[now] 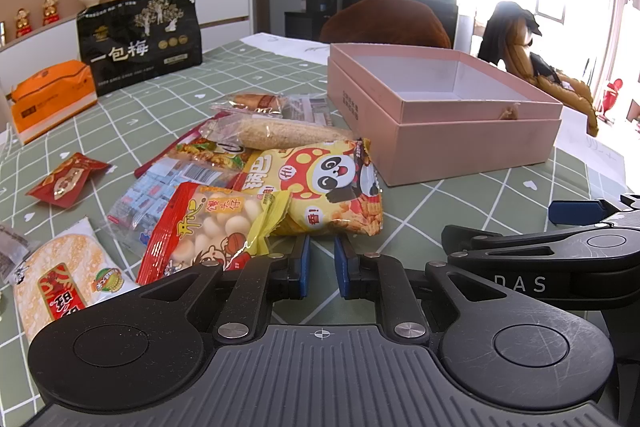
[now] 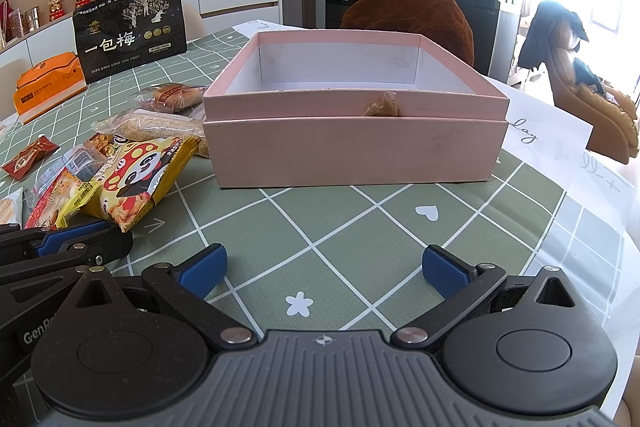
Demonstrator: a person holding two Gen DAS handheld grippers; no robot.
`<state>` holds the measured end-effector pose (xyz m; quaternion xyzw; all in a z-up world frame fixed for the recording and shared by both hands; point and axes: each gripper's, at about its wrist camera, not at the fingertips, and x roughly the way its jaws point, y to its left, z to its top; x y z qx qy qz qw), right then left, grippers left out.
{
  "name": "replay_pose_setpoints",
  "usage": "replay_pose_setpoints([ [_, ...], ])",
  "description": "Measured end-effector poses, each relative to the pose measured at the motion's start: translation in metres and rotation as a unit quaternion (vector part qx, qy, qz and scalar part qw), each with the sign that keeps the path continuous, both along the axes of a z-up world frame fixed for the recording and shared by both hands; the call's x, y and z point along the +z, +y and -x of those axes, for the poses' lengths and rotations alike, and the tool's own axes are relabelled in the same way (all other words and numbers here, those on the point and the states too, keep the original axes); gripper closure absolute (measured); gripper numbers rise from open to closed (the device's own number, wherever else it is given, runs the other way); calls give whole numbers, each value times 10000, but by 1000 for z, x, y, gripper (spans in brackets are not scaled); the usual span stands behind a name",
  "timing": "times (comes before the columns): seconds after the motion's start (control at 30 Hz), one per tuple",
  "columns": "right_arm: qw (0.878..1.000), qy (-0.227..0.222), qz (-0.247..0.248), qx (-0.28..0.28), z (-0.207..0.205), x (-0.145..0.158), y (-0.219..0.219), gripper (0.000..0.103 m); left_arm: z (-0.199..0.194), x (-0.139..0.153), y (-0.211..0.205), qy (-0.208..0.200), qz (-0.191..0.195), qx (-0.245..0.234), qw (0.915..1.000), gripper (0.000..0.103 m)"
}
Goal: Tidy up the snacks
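Note:
An open pink box [image 1: 472, 147] [image 2: 352, 155] stands on the green checked tablecloth, nothing showing inside. Left of it lies a heap of snack packets: a yellow panda bag [image 1: 332, 187] [image 2: 136, 179], a red-and-yellow bag of round biscuits [image 1: 216, 227], a sesame bar [image 1: 280, 135], a rice cracker [image 1: 64, 267] and a small red packet [image 1: 68, 179]. My left gripper [image 1: 322, 259] is shut on nothing, its tips just short of the panda bag. My right gripper [image 2: 324, 267] stands open over bare cloth in front of the box, holding nothing.
A tall black pouch [image 1: 144, 39] [image 2: 132, 31] and an orange pack [image 1: 52, 99] [image 2: 48, 87] stand at the table's far left. A brown chair back [image 2: 412, 15] rises behind the box. White paper [image 2: 560, 147] lies at the right. Shelves with figurines line the wall.

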<state>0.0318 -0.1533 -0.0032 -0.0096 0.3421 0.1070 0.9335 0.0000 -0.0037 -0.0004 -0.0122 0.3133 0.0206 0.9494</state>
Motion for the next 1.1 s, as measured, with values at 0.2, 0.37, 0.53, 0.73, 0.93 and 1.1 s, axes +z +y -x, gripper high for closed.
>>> replay_pose_setpoints([
  [0.2, 10000, 0, 0, 0, 0, 0, 0, 0, 0, 0, 0, 0, -3, 0, 10000, 86],
  [0.37, 10000, 0, 0, 0, 0, 2, 0, 0, 0, 0, 0, 1, -12, 1, 10000, 86],
  [0.53, 9997, 203, 50, 148, -4, 7, -1, 0, 1, 1, -1, 2, -46, 2, 10000, 86],
  [0.73, 9974, 654, 155, 261, -8, 15, -2, 0, 17, 15, 12, 72, 140, -285, 9995, 85],
  [0.93, 9932, 1077, 266, 341, -9, 19, 5, 0, 36, 44, 53, 37, 210, -122, 9997, 84],
  [1.1, 9923, 1141, -409, 265, -13, 36, 29, 2, 46, 46, 116, 116, 402, 906, 9950, 84],
])
